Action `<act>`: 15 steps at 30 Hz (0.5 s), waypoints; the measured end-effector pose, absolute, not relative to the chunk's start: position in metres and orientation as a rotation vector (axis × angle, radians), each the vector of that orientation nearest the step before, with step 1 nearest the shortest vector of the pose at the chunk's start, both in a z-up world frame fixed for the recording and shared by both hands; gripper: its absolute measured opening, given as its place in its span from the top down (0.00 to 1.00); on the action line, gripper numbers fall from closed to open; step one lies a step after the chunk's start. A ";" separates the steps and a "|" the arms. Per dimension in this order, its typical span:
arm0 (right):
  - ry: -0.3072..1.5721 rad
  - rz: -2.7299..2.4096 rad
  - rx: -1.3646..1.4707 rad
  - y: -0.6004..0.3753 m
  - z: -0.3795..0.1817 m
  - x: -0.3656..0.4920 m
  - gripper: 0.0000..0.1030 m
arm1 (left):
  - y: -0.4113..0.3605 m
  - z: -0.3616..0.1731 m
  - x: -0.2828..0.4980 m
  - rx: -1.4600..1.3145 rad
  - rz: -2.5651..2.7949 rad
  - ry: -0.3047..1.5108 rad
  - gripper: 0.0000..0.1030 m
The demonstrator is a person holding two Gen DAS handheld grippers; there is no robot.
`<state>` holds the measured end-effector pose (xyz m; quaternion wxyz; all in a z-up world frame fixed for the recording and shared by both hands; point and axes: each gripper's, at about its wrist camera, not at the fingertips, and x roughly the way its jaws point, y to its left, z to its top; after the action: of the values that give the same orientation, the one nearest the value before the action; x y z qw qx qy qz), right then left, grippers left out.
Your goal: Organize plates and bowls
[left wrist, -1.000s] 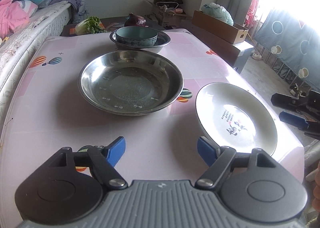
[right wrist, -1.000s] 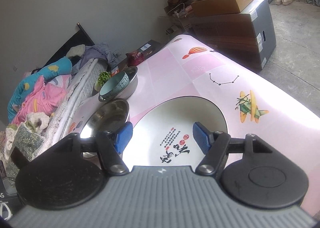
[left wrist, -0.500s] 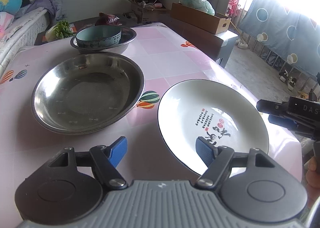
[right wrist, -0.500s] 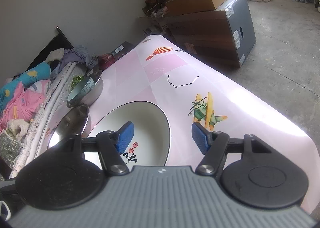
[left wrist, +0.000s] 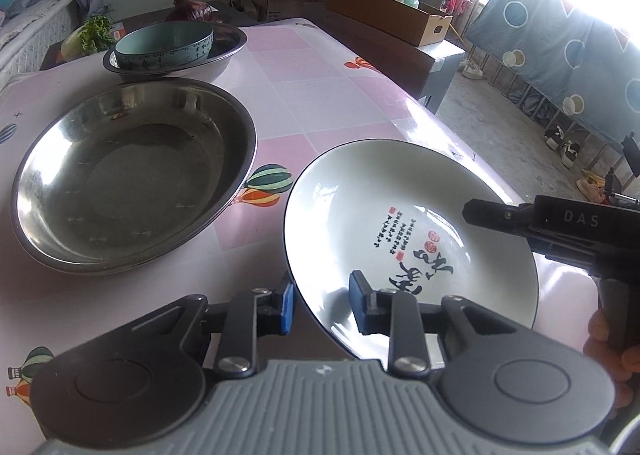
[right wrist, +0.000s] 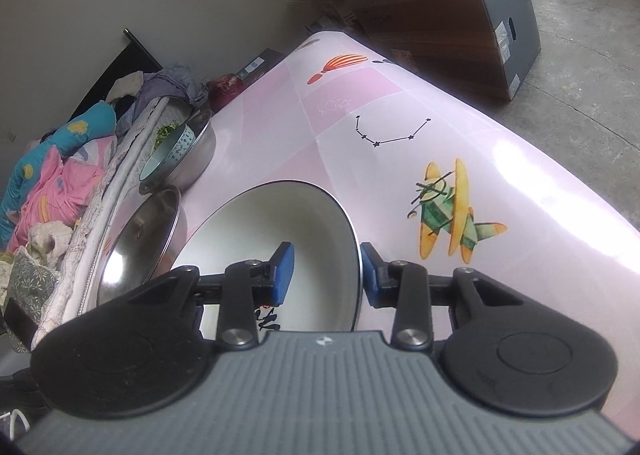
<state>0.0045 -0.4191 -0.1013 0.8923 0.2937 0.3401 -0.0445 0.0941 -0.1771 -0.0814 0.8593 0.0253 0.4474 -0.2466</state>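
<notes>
A white plate (left wrist: pixel 408 231) with black calligraphy and a dark rim lies at the table's near right. My left gripper (left wrist: pixel 320 307) straddles its near left rim, jaws narrowed, with gaps still showing. My right gripper (right wrist: pixel 326 273) straddles its right rim (right wrist: pixel 356 255), jaws also partly closed; it shows in the left wrist view (left wrist: pixel 560 227) over the plate's right side. A large steel basin (left wrist: pixel 132 171) sits to the left. Behind it a teal bowl (left wrist: pixel 164 45) rests in a smaller steel basin (left wrist: pixel 224 51).
The pink patterned table (left wrist: pixel 320 95) drops off to the floor on the right. A bed with bedding (right wrist: pixel 60 175) borders the table's left side. Cardboard boxes (left wrist: pixel 388 15) and a dark cabinet (right wrist: pixel 460 27) stand beyond the far end. Greens (left wrist: pixel 94 33) lie behind the bowls.
Both grippers moved in onto the white plate and their jaws narrowed around its rim. The plate seems slightly tilted now.
</notes>
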 end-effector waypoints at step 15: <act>0.751 -0.042 0.660 -0.395 -0.101 -0.021 0.64 | -0.147 -0.078 0.073 0.029 -0.495 0.956 0.72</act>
<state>-0.0214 -0.3953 -0.1012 0.8774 0.3166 0.3598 -0.0201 0.0729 -0.1474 -0.0782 0.8585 0.0139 0.4552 -0.2356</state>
